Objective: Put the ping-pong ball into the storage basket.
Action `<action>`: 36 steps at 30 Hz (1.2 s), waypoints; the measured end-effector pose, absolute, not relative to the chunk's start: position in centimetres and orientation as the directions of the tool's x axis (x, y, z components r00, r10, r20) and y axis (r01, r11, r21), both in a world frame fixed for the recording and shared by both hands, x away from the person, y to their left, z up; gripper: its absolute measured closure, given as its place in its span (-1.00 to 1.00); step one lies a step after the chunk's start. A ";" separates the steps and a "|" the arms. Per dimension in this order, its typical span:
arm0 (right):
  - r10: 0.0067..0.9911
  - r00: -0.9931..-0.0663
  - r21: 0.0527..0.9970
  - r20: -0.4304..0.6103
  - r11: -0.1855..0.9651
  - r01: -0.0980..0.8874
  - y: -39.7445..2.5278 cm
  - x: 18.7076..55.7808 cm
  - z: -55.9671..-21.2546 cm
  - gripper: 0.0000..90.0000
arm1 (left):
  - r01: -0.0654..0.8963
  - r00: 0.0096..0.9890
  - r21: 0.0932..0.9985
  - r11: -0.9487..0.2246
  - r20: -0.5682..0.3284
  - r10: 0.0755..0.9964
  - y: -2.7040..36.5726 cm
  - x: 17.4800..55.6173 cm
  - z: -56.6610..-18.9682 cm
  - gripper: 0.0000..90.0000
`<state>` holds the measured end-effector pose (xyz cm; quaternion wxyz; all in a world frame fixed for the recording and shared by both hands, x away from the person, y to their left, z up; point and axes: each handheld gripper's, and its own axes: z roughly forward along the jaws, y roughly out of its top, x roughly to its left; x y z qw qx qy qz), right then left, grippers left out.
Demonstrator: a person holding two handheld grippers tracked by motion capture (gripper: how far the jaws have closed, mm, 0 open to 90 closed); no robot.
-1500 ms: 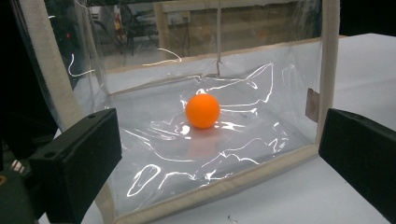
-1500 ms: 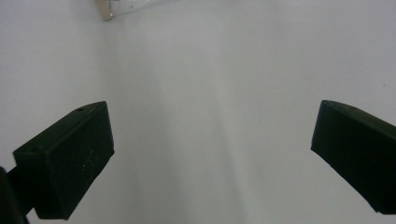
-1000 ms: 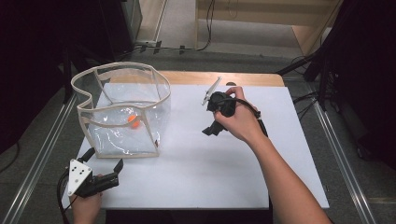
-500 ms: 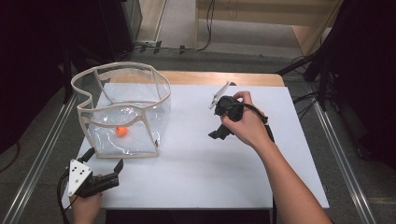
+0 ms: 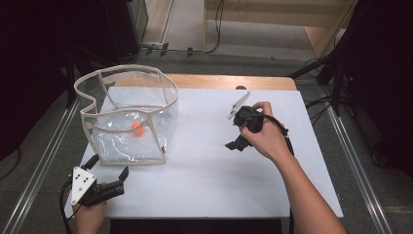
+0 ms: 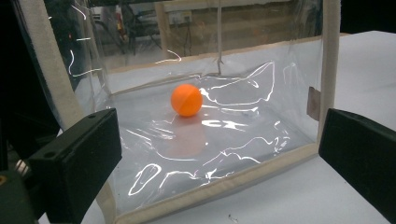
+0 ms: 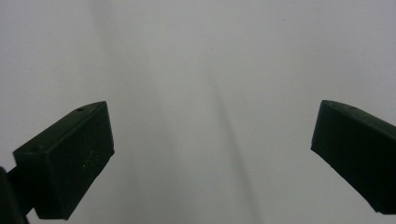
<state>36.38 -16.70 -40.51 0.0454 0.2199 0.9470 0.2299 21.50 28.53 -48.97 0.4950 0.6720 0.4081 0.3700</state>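
On the left half of the white table point(image 5: 209, 170), a clear plastic bag point(image 5: 127, 117) with cream fabric edging is being seen standing open-topped, and a single orange ball point(image 5: 138, 128) is being held inside it, resting on its floor. Through the left gripper view, the ball point(image 6: 186, 100) is being seen through the bag's transparent wall point(image 6: 261, 107), near the middle of the floor. The left gripper point(image 5: 108, 184) is being held at the table's near left corner, just in front of the bag, its jaws spread wide and gripping nothing. The right gripper point(image 5: 237, 141) is being held above bare table right of centre, well apart from the bag, jaws likewise parted and empty. Compared with half a second ago, the ball is being found farther right in the bag, and the right gripper nearer the person.
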 end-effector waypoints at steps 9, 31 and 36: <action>0.453 -0.891 0.471 0.019 0.783 0.408 -18.2 35.6 -40.9 -1.00 | 0.183 0.391 0.967 -0.178 0.094 0.915 28.5 21.5 -49.0 -1.00; 0.511 -0.858 0.522 0.046 0.721 0.457 -22.0 33.1 -42.9 -1.00 | 0.183 0.390 0.967 -0.177 0.094 0.916 28.5 21.5 -49.0 -1.00; 0.529 -0.847 0.531 0.052 0.703 0.472 -23.0 32.5 -43.5 -1.00 | 0.183 0.390 0.967 -0.178 0.095 0.916 28.5 21.5 -49.0 -1.00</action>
